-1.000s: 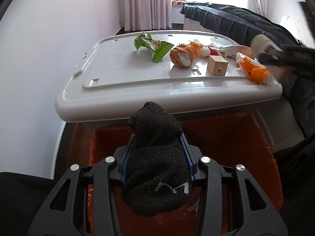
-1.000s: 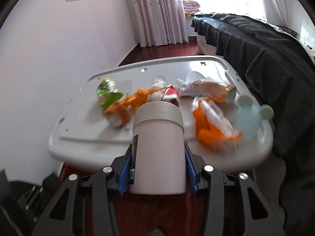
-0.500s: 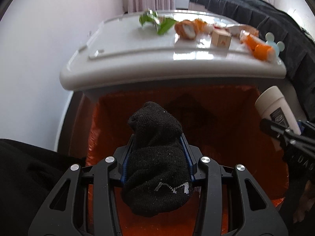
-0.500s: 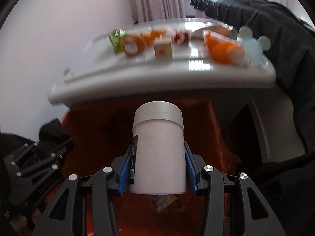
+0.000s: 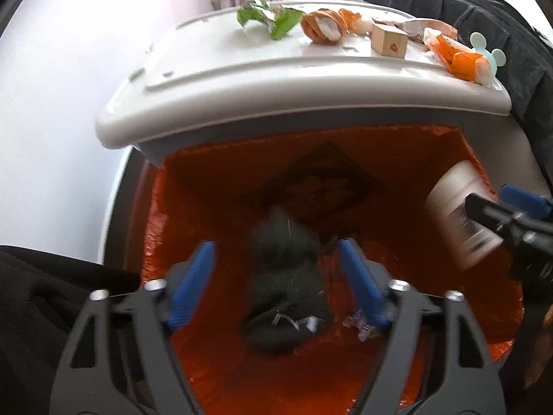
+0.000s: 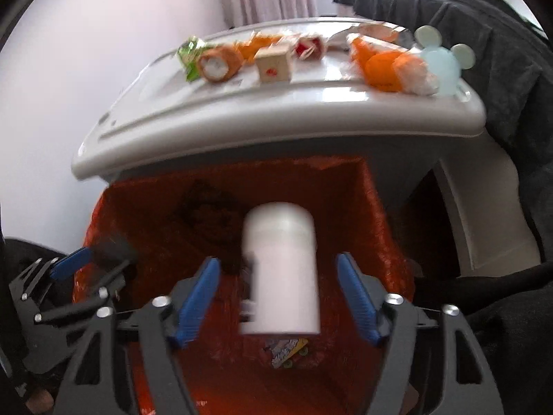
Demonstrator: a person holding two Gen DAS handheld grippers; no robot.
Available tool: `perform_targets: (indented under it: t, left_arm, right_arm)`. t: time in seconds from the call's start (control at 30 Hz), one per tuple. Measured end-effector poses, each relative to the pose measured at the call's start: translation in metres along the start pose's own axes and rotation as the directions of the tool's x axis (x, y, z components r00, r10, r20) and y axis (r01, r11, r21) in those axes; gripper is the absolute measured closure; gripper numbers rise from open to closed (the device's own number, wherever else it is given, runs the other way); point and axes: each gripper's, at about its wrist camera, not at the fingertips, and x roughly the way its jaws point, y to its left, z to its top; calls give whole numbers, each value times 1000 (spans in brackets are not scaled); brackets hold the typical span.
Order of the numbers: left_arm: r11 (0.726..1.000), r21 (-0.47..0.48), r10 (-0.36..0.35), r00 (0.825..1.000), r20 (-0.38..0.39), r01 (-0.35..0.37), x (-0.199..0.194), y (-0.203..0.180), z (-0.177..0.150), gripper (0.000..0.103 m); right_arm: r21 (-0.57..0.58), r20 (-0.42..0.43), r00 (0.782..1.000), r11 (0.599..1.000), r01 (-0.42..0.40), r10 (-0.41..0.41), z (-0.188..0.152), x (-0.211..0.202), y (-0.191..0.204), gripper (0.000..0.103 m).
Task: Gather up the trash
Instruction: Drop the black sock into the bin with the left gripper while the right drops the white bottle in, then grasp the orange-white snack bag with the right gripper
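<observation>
Now the left tongs [image 5: 276, 276] stand wide apart over the orange bin bag [image 5: 214, 186], and the black sock [image 5: 285, 276] is between the blue pads [image 5: 191, 283] without touching either of them. The sock is blurred, so it seems to be in the air inside the bag, though I cannot tell this for sure. The right tongs [image 6: 278, 294] are also wide, and the white bottle [image 6: 280, 269] sits between their pads [image 6: 357, 301] with a gap on each side; it too is blurred. Below the bottle, a small printed wrapper [image 6: 287, 347] lies at the bottom of the bag. In the left wrist view the bottle [image 5: 456, 214] appears at the right side of the bag, beside the right tongs [image 5: 511, 214].

Behind the bag is the white worktop [image 5: 214, 79]. On it lie a green wrapper [image 5: 269, 17], an orange roll [image 5: 323, 27], a wooden cube [image 5: 389, 39], an orange-white packet [image 5: 456, 55] and a pale blue mouse-shaped thing [image 6: 442, 58] near the right edge. A dark blanket [image 6: 449, 10] lies on the bed to the right.
</observation>
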Motion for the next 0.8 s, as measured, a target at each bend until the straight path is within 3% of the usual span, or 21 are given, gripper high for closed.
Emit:
perform_targets:
  t: [0.17, 0.43, 0.67, 0.8]
  left_arm:
    - [1000, -15, 1, 1000, 17, -1, -4, 5, 0, 22]
    - [999, -44, -24, 1000, -5, 24, 1, 10, -1, 22]
    - [997, -45, -59, 998, 21, 60, -3, 9, 1, 22]
    - [998, -27, -60, 997, 43, 61, -6, 6, 1, 22]
  right_arm:
    - [31, 64, 998, 1000, -8, 6, 5, -15, -7, 32]
    - [74, 63, 998, 997, -25, 21, 24, -16, -21, 33]
    - [-14, 183, 979, 995, 97, -93, 114, -37, -53, 30]
    - [-95, 146, 982, 987, 130, -116, 165, -15, -69, 28]
